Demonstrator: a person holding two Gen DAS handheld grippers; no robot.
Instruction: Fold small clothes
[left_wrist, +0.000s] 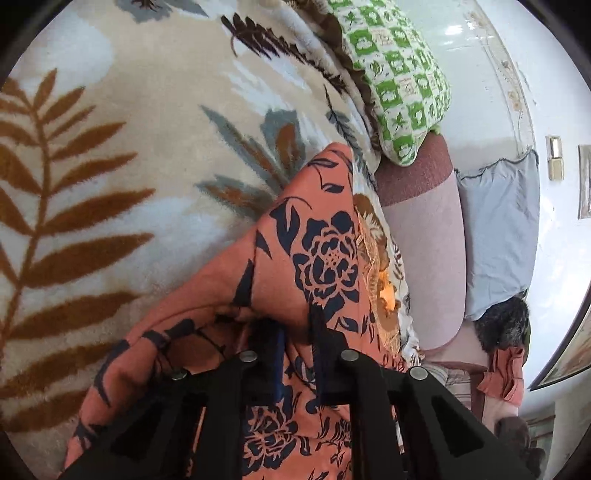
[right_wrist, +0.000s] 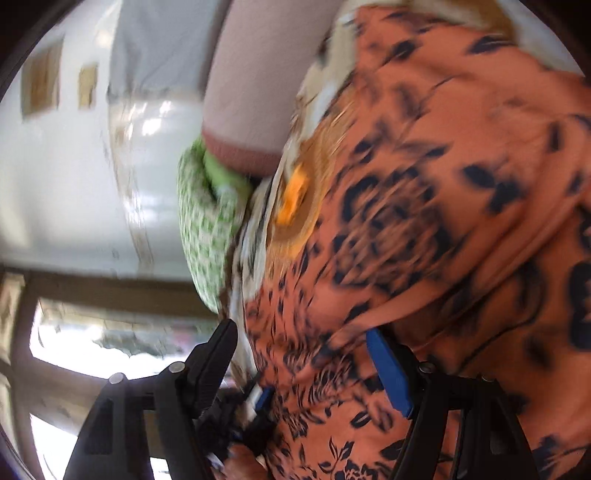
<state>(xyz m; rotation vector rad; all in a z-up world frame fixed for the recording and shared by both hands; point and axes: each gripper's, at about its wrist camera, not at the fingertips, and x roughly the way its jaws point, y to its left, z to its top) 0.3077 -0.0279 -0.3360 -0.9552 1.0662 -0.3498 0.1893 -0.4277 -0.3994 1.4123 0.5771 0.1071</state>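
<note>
An orange garment with a dark blue flower print (left_wrist: 317, 258) lies over a fleece blanket with a leaf pattern (left_wrist: 110, 177). My left gripper (left_wrist: 297, 328) is shut on a bunched fold of this garment, which rises in a peak ahead of the fingers. In the blurred right wrist view the same garment (right_wrist: 443, 184) fills the right side. My right gripper (right_wrist: 303, 339) has its jaws wide apart, with garment cloth lying between them and against the blue pad (right_wrist: 388, 373) of the right finger.
A green and white checked pillow (left_wrist: 402, 74) and a pink bolster (left_wrist: 424, 236) lie past the garment, with a grey pillow (left_wrist: 498, 229) by the white wall. The checked pillow (right_wrist: 207, 221) and a window (right_wrist: 92, 350) show in the right wrist view.
</note>
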